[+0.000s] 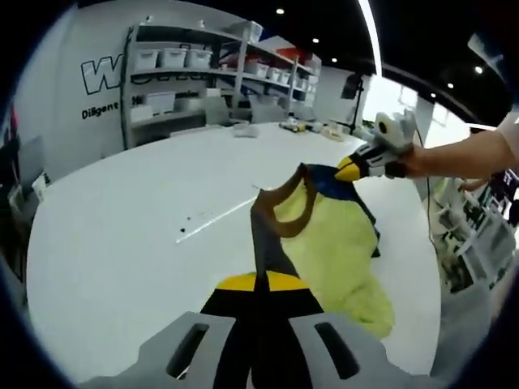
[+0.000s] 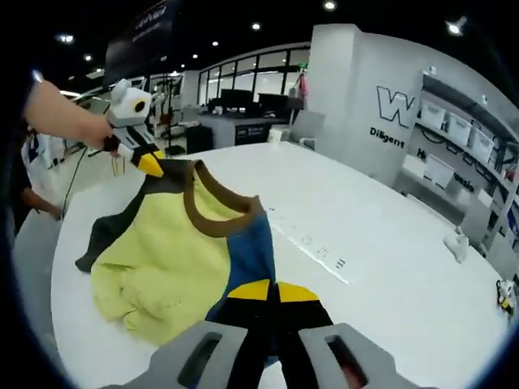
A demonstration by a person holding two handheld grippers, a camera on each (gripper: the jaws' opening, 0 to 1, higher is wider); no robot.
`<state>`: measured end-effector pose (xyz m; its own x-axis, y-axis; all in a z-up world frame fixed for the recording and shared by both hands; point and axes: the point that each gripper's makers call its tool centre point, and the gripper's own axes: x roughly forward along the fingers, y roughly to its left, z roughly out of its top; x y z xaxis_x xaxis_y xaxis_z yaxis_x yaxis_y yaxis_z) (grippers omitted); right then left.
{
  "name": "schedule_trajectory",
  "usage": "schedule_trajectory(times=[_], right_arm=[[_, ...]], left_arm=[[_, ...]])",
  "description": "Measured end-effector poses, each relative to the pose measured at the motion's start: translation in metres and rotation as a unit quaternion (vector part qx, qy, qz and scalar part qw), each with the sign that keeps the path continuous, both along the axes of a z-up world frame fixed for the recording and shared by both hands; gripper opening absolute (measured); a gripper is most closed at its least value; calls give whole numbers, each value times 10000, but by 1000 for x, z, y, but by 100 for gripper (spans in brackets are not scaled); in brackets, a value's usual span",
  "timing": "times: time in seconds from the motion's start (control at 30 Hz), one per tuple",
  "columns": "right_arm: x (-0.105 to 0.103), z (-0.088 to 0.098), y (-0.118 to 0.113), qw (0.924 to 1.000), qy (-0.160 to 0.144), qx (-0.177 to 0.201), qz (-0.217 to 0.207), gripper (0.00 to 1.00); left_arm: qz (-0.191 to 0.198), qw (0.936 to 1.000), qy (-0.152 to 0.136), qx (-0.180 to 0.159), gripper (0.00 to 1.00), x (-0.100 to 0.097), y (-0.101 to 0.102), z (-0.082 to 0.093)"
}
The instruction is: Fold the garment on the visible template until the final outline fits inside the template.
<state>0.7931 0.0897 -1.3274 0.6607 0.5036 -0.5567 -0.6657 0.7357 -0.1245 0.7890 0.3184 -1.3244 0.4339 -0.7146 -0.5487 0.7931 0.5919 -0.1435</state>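
Right, I have the garment (image 1: 336, 243) lifted at its neck end above the white table (image 1: 122, 235), a yellow sweater with a brown collar (image 2: 212, 212) and blue and dark panels at the shoulders. My left gripper (image 1: 261, 285) has its jaws pressed together on the shoulder edge just beside the collar, and the cloth runs up from the yellow jaw tips. In the left gripper view the right gripper (image 1: 350, 168) comes in from the right, held in a hand (image 1: 409, 162), its yellow tip pinching the blue shoulder. In the right gripper view my own jaws (image 2: 273, 296) are clamped on the blue panel, and the left gripper (image 2: 147, 162) shows at upper left, gripping the dark shoulder. The yellow body sags between them and its lower part lies bunched on the table (one dark sleeve trails toward the table's edge). A faint line of markings (image 2: 320, 250) crosses the tabletop near the garment. Shelving (image 1: 211, 73) stands behind.
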Motion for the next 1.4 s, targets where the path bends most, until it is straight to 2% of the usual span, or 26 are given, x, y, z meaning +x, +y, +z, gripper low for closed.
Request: schedule_trajectory(times=[0.17, 0.3, 0.43, 0.67, 0.77, 0.87, 1.03, 1.1, 1.4], right_arm=[[19, -15, 1, 9999, -1, -139, -60, 0], [28, -36, 4, 9993, 146, -350, -32, 0], [36, -48, 8, 9986, 252, -456, -2, 0], [44, -71, 11, 9962, 463, -741, 10, 0], [42, -80, 13, 9946, 571, -867, 56, 0], [42, -82, 14, 9946, 583, -852, 60, 0], [42, -82, 6, 9941, 574, -909, -149, 0], [41, -75, 4, 9951, 466, -839, -233, 6], [27, -56, -3, 9961, 357, -766, -267, 10]], left_arm=[[180, 9997, 29, 144, 1, 18, -3, -15], [219, 9991, 110, 357, 1, 25, -2, -31], [331, 9980, 159, 506, 1, 34, -2, -42], [458, 9954, 239, 811, 1, 43, 0, -61], [518, 9946, 297, 843, 1, 45, 1, -66], [585, 9943, 334, 826, 2, 43, 1, -66], [730, 9939, 191, 808, 10, 43, 10, -58], [789, 9935, 169, 805, 14, 43, 14, -54], [720, 9946, 16, 749, 17, 24, 17, -37]])
